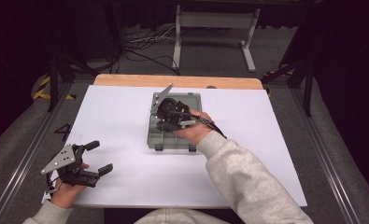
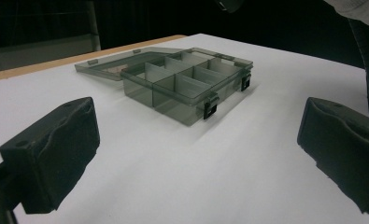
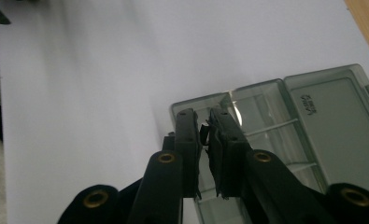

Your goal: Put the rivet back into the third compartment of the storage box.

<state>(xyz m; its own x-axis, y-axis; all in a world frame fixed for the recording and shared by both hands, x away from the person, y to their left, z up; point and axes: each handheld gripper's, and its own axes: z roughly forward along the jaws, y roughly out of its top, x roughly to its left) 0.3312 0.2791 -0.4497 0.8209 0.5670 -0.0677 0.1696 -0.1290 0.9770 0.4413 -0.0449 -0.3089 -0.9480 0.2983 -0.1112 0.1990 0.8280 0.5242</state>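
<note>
Box: smoky clear compartment box [image 1: 174, 122] sits mid-table on the white sheet [image 1: 126, 116], lid [image 3: 334, 126] swung fully open and lying flat beside the tray; front latches [image 2: 210, 111] hang loose.
R gripper: right gripper [image 1: 169, 116] is over the tray, jaws pinched almost together – a small dark bit seems to sit between the pads in the right gripper view, can't tell what it is or if it's just pad edge.
L gripper: left gripper [image 1: 94, 159] is parked near the table's front-left corner, well apart from the box, jaws spread wide w/ nothing between them.
Risk 1: box is light and nobody's bracing it – a sideways nudge from the R jaws on a divider [image 2: 173, 74] could slide or tip it.
Risk 2: if smth small is pinched, a loose grip could drop it into the wrong compartment or onto the sheet.
Risk 3: R cable [image 1: 205, 122] trails across the tray's rim; it may snag a wall & drag the box.
Risk 4: lid hinge – pressing down on the flat lid could strain it.
</note>
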